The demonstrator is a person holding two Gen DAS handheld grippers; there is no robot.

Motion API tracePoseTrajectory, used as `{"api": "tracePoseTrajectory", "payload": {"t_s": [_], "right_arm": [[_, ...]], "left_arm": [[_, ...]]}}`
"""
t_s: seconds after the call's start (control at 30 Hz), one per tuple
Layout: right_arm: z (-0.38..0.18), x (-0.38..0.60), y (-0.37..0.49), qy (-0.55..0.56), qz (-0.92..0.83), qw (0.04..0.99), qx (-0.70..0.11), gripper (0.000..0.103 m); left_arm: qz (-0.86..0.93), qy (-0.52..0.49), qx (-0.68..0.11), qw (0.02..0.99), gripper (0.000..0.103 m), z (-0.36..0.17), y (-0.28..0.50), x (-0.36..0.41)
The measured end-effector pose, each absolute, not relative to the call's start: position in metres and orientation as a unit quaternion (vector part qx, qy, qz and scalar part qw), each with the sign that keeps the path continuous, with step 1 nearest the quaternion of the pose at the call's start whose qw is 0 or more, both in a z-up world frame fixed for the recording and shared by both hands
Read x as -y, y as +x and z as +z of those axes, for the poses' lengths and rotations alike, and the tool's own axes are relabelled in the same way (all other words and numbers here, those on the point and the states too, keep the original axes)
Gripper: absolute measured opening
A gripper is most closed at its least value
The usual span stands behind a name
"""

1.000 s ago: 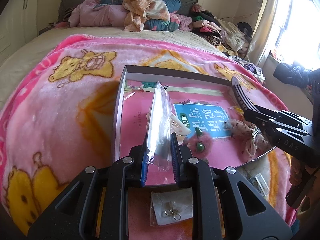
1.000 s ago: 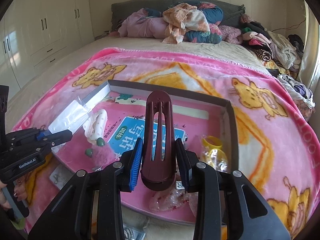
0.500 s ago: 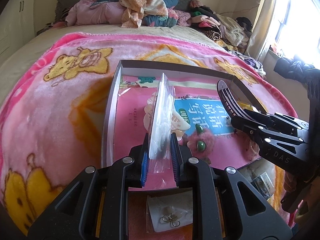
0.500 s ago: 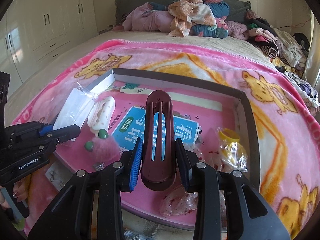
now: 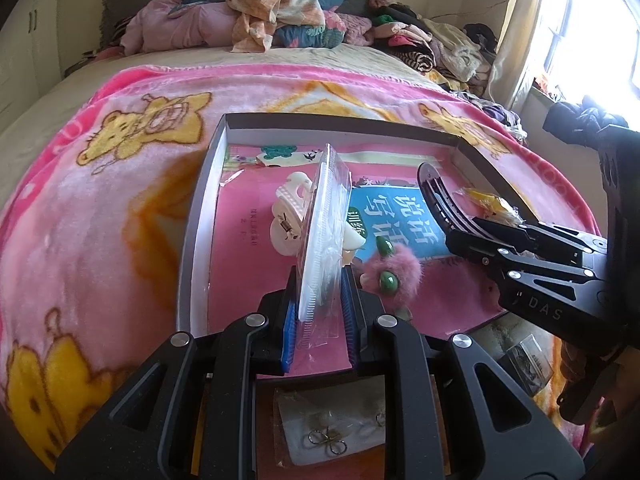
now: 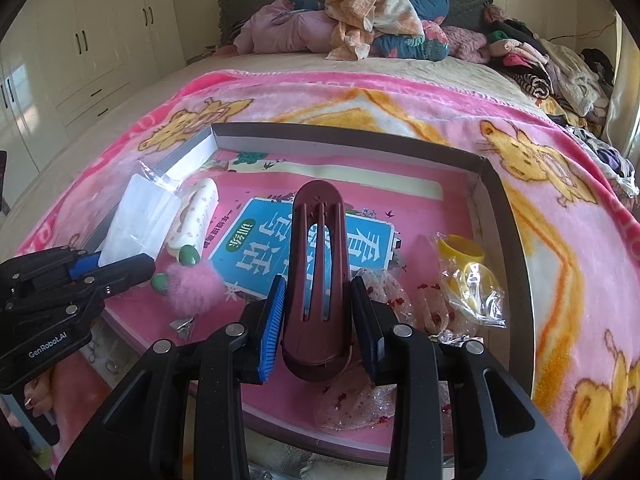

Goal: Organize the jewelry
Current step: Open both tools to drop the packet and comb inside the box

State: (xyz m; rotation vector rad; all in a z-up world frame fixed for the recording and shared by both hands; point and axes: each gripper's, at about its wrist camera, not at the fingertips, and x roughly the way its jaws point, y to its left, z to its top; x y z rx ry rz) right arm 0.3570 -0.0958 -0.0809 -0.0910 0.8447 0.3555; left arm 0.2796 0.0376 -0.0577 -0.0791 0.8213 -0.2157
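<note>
**Both tongs loaded above the box on the bed**

The left tongs (image 5: 318, 316) reach forward over the near left corner of the shallow box (image 5: 196, 216), which lies on the pink cartoon blanket (image 5: 100, 208) spread over the bed. The right tongs (image 6: 320, 320) point the same way over the near right part of the box, level with the left pair and well apart from it.

The hands holding both tools are mostly out of frame; only a sliver of fingers shows beside each. What the clear packet (image 5: 326, 236) contains is hard to make out through the glare. A small bag with ring-shaped metal pieces (image 5: 328, 436) is half hidden under the left tool.

The left tongs are closed on the clear packet, which stands on edge between the pads. The right tongs are nearly closed on the maroon hair clip (image 6: 318, 276), held upright by its base. Inside the box lie a white claw clip (image 5: 288, 216), a pink pompom (image 6: 192, 286) and a yellow item in wrap (image 6: 466, 268)
</note>
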Motion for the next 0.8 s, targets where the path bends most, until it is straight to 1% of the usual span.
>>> {"api": "tracePoseTrajectory", "payload": {"t_s": [0.23,0.37,0.6,0.63,0.7,0.73,0.8], "right_arm": [[-0.084,0.094,0.355,-0.045,0.170,0.894,-0.413,0.032],[-0.083,0.095,0.354,-0.040,0.172,0.895,-0.409,0.043],[-0.072,0.105,0.346,-0.017,0.172,0.902,-0.395,0.051],[-0.069,0.107,0.344,-0.014,0.171,0.904,-0.391,0.052],[-0.065,0.110,0.341,-0.010,0.172,0.906,-0.387,0.057],[-0.063,0.111,0.339,-0.009,0.171,0.907,-0.385,0.057],[-0.059,0.113,0.336,-0.009,0.169,0.908,-0.382,0.059]], "left_arm": [[-0.104,-0.037,-0.398,0.911,0.013,-0.058,0.279,-0.037],[-0.105,-0.037,-0.399,0.910,0.013,-0.058,0.279,-0.037],[-0.102,-0.036,-0.398,0.911,0.013,-0.058,0.279,-0.038],[-0.101,-0.037,-0.398,0.911,0.015,-0.058,0.279,-0.038],[-0.099,-0.039,-0.398,0.911,0.025,-0.057,0.278,-0.039],[-0.096,-0.040,-0.397,0.912,0.032,-0.056,0.277,-0.040],[-0.095,-0.040,-0.394,0.913,0.034,-0.053,0.274,-0.041]]}}
